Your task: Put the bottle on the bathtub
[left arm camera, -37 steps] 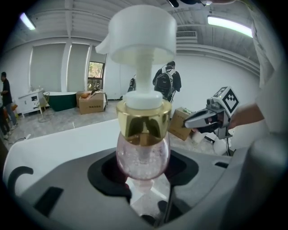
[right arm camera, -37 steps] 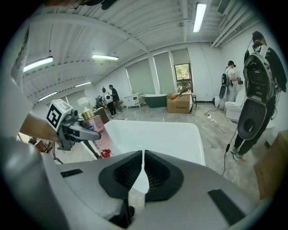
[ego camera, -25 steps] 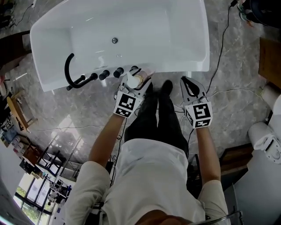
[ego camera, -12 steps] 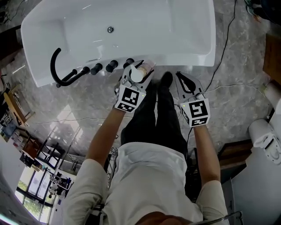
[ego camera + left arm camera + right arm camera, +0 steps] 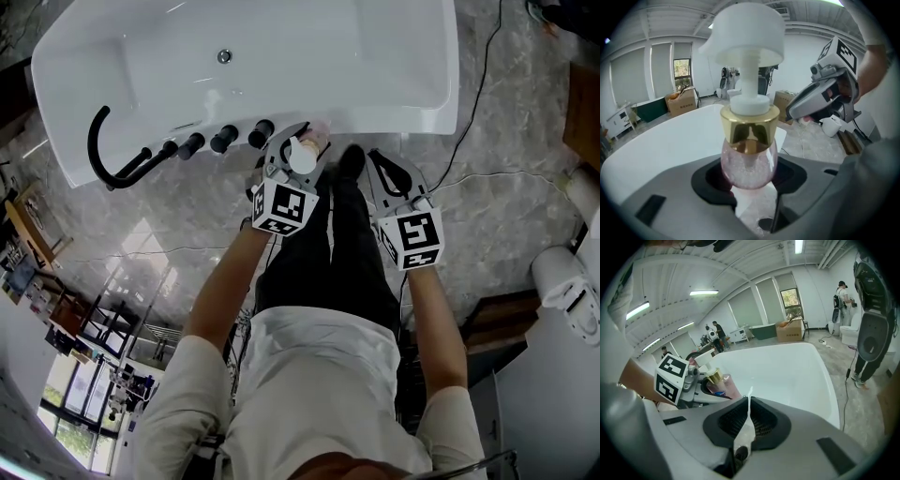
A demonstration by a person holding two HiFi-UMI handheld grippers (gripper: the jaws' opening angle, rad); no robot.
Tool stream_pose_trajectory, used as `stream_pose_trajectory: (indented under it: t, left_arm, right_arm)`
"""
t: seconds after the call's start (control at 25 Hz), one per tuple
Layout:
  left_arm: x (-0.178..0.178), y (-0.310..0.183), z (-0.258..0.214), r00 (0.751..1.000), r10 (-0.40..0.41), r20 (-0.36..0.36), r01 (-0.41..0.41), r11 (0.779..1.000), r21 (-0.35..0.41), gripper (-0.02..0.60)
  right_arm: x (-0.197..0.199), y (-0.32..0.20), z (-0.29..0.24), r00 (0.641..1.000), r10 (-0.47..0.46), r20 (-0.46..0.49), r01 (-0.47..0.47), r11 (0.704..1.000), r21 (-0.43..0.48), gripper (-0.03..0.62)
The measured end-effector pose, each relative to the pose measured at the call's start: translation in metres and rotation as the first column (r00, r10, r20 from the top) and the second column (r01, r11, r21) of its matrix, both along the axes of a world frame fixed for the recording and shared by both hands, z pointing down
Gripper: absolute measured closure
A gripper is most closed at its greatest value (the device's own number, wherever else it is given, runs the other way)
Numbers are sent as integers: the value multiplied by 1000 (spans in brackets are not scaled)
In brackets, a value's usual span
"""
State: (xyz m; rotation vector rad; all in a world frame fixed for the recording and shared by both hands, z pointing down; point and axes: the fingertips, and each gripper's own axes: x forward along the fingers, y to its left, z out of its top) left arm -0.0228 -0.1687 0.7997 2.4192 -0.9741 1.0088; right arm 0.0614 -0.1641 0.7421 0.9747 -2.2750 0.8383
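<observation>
Left tongs (image 5: pixel 750 183) pinching pink pump bottle (image 5: pixel 749 161), right tongs (image 5: pixel 746 423) pressed together, empty, white bathtub (image 5: pixel 375 56) just ahead of both, black tap knobs (image 5: pixel 223 141) to their left, marble floor (image 5: pixel 187 220) below.

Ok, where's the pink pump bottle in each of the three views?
Head view: bottle upper centre, at the bathtub's near edge.
Left gripper view: bottle upright, dead centre, filling the frame.
Right gripper view: bottle small, left of centre.
Shared landmark: the white bathtub, behind the bottle in both gripper views.
</observation>
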Motion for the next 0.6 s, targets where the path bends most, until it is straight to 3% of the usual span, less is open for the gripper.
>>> stream_pose_trajectory:
  t: [0.6]
  left_arm:
    - [18,0,23,998,21,60,-22,1000,19,359]
  right_arm:
    - [20,14,26,1000,-12,3,12,999,-50,556]
